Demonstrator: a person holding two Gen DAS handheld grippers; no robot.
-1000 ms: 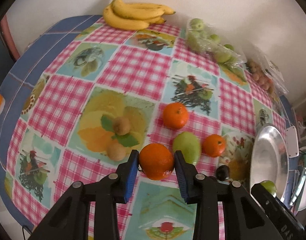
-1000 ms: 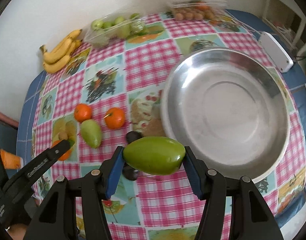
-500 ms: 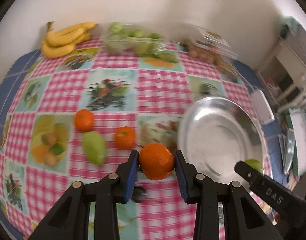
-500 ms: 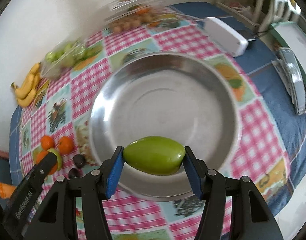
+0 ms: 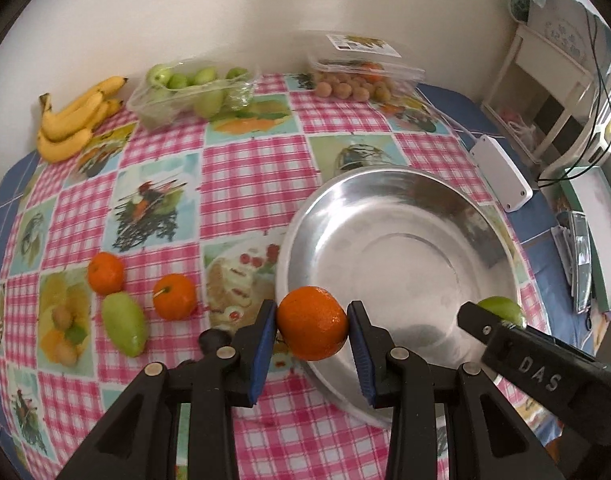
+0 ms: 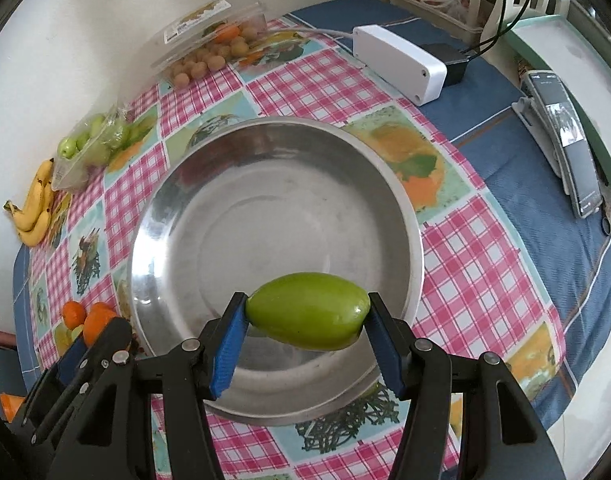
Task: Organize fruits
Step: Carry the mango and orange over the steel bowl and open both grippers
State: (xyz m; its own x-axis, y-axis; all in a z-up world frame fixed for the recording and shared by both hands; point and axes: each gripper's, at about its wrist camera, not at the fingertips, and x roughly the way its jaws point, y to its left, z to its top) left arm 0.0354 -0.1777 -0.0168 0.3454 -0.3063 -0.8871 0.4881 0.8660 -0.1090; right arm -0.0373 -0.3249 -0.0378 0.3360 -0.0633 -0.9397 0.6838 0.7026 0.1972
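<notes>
**Two fruits held over the steel bowl**

The left tool (image 5: 311, 330) is clenched on a round orange citrus fruit (image 5: 312, 323), held above the near left rim of the wide, shallow stainless-steel bowl (image 5: 401, 216). The right tool (image 6: 307, 314) grips a smooth green oval fruit (image 6: 308, 311) end to end, over the near part of the bowl's inside. On the pink checked tablecloth covering the counter (image 5: 257, 164), left of the bowl, lie two small orange citrus fruits (image 5: 174, 296) and a second green oval fruit (image 5: 124, 324). Farther back, near the wall, are a bunch of yellow bananas (image 5: 75, 118), a clear plastic tray of green fruit (image 5: 189, 94) and a clear lidded box of small tan fruit (image 5: 353, 80).
</notes>
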